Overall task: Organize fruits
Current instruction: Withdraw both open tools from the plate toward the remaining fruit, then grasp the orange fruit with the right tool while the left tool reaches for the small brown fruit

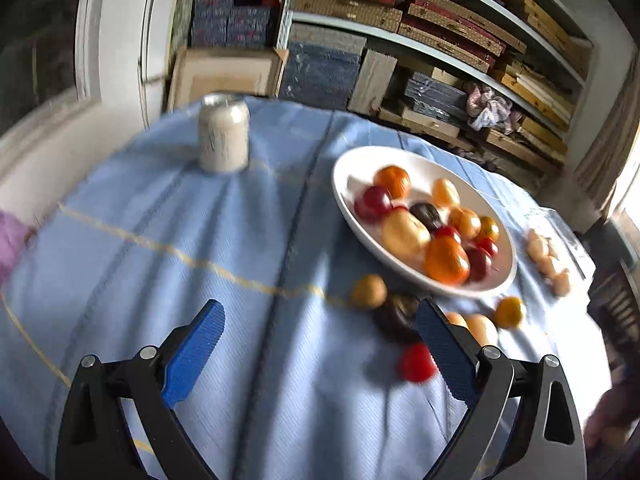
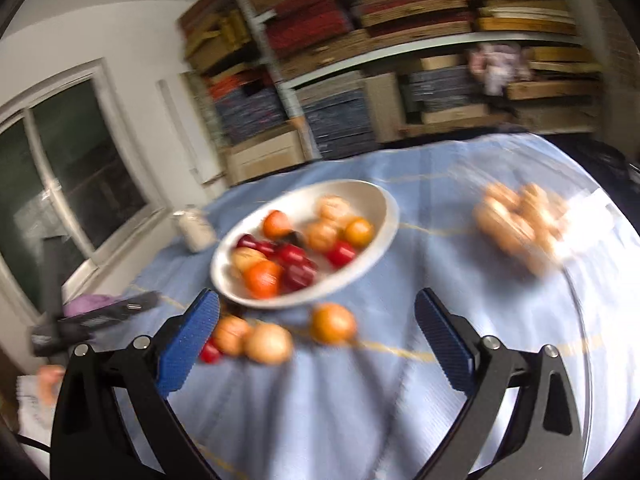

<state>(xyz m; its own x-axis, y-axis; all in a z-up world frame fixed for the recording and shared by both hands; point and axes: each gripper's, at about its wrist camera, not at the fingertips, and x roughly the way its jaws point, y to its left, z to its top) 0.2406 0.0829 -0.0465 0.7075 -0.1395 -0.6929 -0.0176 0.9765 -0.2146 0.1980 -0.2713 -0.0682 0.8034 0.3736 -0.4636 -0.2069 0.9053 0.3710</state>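
Observation:
A white oval plate (image 1: 348, 196) holds several red, orange, yellow and dark fruits on a blue tablecloth; it also shows in the right wrist view (image 2: 384, 204). Loose fruits lie in front of it: a tan one (image 1: 369, 290), a dark one (image 1: 394, 320), a red one (image 1: 416, 362), an orange one (image 1: 509, 312). My left gripper (image 1: 320, 344) is open and empty, left of these. My right gripper (image 2: 318, 340) is open and empty above the cloth, with an orange fruit (image 2: 333, 323) and pale fruits (image 2: 268, 343) just ahead.
A white can (image 1: 224, 136) stands at the back left of the table. A bunch of pale tan fruits (image 2: 520, 224) lies right of the plate. A purple cloth (image 1: 12, 240) lies at the left edge. Shelves of boxes stand behind the table.

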